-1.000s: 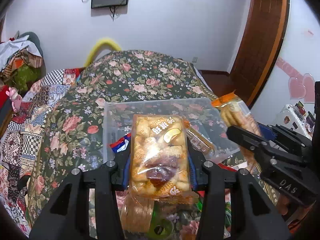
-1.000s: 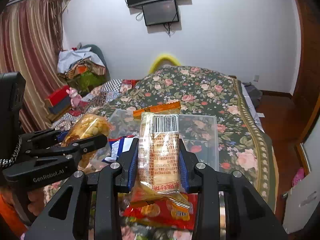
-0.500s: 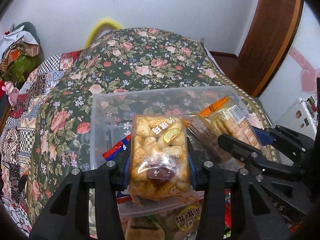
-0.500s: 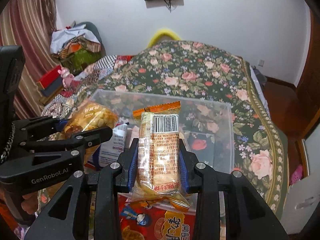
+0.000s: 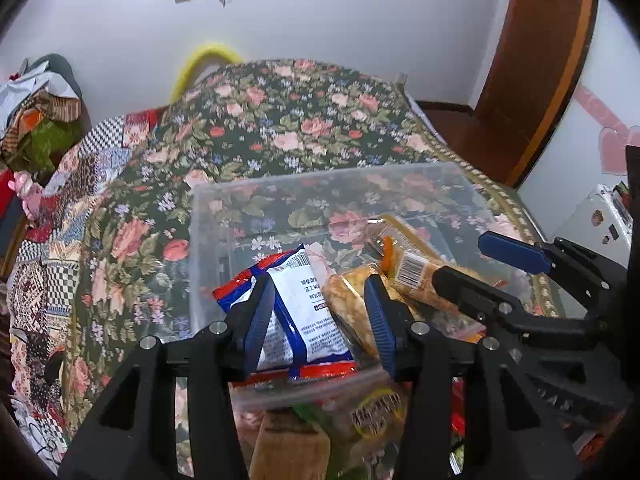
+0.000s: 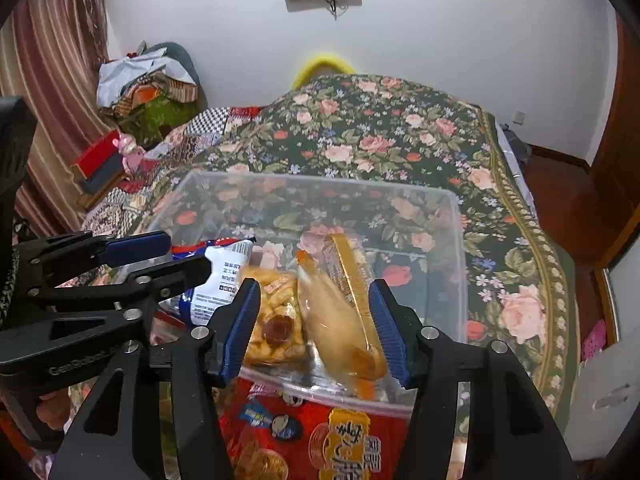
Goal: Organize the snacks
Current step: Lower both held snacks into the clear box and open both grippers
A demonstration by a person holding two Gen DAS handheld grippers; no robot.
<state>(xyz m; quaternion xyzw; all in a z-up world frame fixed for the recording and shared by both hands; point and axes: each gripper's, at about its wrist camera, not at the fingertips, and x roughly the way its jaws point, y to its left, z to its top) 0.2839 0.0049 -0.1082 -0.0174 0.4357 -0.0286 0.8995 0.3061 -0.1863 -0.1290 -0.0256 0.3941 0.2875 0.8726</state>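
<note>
A clear plastic bin (image 5: 208, 216) (image 6: 456, 240) sits on the floral bedspread. In it lie a white and blue packet (image 5: 304, 308) (image 6: 224, 276), a yellow pastry pack (image 6: 276, 316) (image 5: 352, 304) and a long orange biscuit pack (image 5: 416, 272) (image 6: 344, 320), blurred in the right wrist view. My left gripper (image 5: 320, 320) (image 6: 180, 252) is open and empty over the bin's near edge. My right gripper (image 6: 316, 320) (image 5: 472, 256) is open and empty over the bin, beside the left one.
More snack packs lie in front of the bin: a red pack (image 6: 320, 436) and brown and yellow packs (image 5: 292, 444). The floral bedspread (image 5: 280, 128) stretches behind. Piled clothes (image 6: 148, 88) stand at far left, a wooden door frame (image 5: 540, 60) at right.
Both grippers moved forward and down over the bin and opened. The yellow pastry pack left my left gripper and the orange biscuit pack left my right; both now lie in the bin.
</note>
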